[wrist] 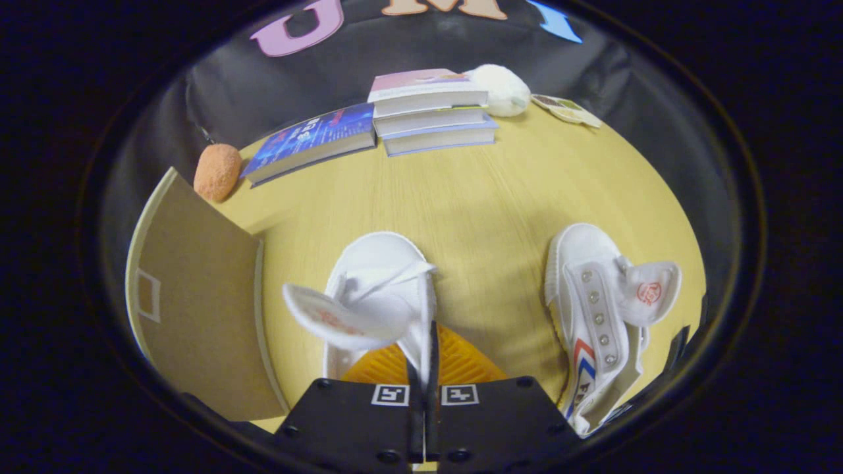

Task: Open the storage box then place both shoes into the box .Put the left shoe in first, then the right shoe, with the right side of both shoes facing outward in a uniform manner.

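A pale wood-grain counter [487, 197] fills the booth. At left the storage box's [197, 309] brown board lid stands open. Far off lie stacked books [431, 112]. The fingers [425, 355] pinch the near white canvas shoe's [379, 296] side; its pair [596, 316] lies right.

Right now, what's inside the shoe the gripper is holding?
The gripper pinches the side wall of the near white shoe. Inside it, an orange ribbed insole shows at the heel; its folded tongue hides the toe end.
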Motion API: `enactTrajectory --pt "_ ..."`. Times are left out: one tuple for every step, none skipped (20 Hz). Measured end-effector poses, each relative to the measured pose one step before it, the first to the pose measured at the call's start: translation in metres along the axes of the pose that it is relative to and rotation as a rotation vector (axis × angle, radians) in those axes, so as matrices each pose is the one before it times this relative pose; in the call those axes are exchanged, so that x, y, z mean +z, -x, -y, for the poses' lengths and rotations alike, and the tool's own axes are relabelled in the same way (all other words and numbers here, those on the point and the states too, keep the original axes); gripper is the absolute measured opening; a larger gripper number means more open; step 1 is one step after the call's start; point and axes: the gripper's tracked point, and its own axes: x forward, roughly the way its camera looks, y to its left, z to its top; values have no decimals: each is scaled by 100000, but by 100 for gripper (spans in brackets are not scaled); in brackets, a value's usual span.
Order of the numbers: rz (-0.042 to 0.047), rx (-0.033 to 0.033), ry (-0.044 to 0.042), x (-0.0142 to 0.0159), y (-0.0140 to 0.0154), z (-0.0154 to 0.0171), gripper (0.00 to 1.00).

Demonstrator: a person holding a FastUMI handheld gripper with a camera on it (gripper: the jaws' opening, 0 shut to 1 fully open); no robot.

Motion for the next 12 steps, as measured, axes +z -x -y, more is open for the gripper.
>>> enactTrajectory --pt "-1068 1860 -1846 -165 135 -178 4" --pt "-1522 1897 -2042 -368 293 -191 4" --pt "-2069 2243 -2552 -512 357 -189 4" --pt "-2205 2899 -3537 -489 467 -277 4" --pt "-1966 3573 -4207 -366 619 -416 4" --pt "-1692 3998 -4303 -200 857 -456 4" --pt "-886 4253 -3459 -93 1157 -623 4" --pt "131 4629 -2173 156 1419 -788 4" --pt "483 4638 -2141 182 1584 -1017 4" --pt "365 4451 -2122 273 1682 -1227 4" --pt "474 4245 -1300 285 1649 -1397 4" --pt "983 4006 -436 499 1419 -1614 4"
